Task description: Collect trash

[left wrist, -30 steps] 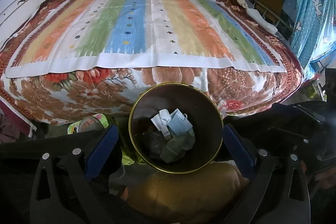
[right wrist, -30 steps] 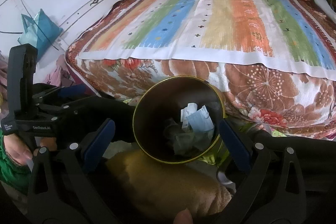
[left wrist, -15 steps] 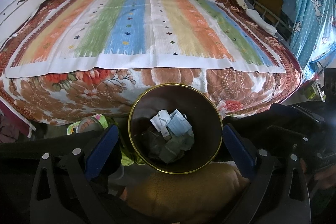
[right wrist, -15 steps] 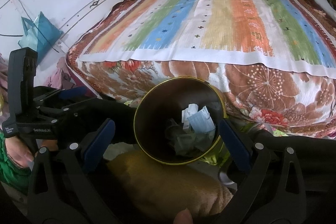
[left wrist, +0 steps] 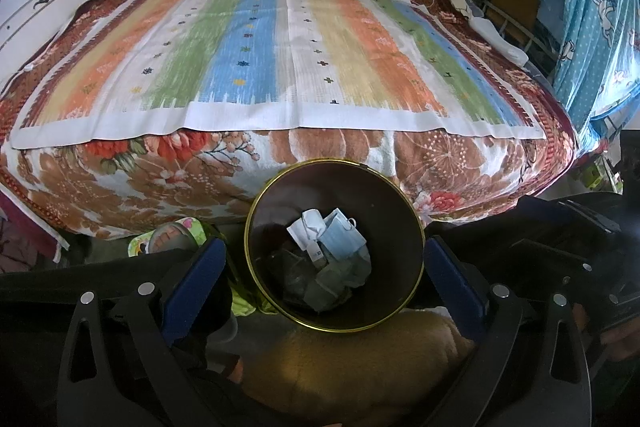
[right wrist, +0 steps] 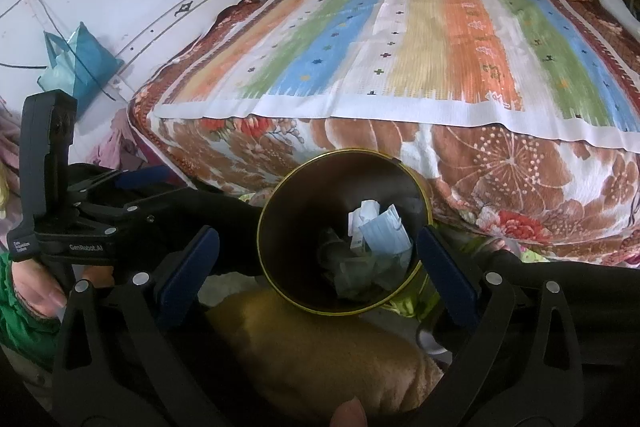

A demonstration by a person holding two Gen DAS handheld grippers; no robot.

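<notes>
A dark round bin with a gold rim (left wrist: 256, 227) (right wrist: 267, 223) stands on the floor at the foot of the bed. Inside lie a blue face mask (left wrist: 343, 237) (right wrist: 385, 235), white crumpled paper (left wrist: 307, 223) (right wrist: 363, 211) and dark wrappers (left wrist: 320, 279). My left gripper (left wrist: 326, 267) is open and empty, its blue pads either side of the bin. My right gripper (right wrist: 318, 255) is open and empty, also straddling the bin. The left gripper shows in the right wrist view (right wrist: 128, 183) at the left.
A bed with a striped cloth (left wrist: 280, 59) over a floral blanket (left wrist: 160, 179) fills the far side. A brown cushion-like object (left wrist: 352, 359) lies below the bin. A slipper (left wrist: 168, 235) lies left of it. Blue fabric (left wrist: 592, 11) hangs at right.
Almost nothing has moved. Both grippers stay open over the bin, with only a slight drift of the view.
</notes>
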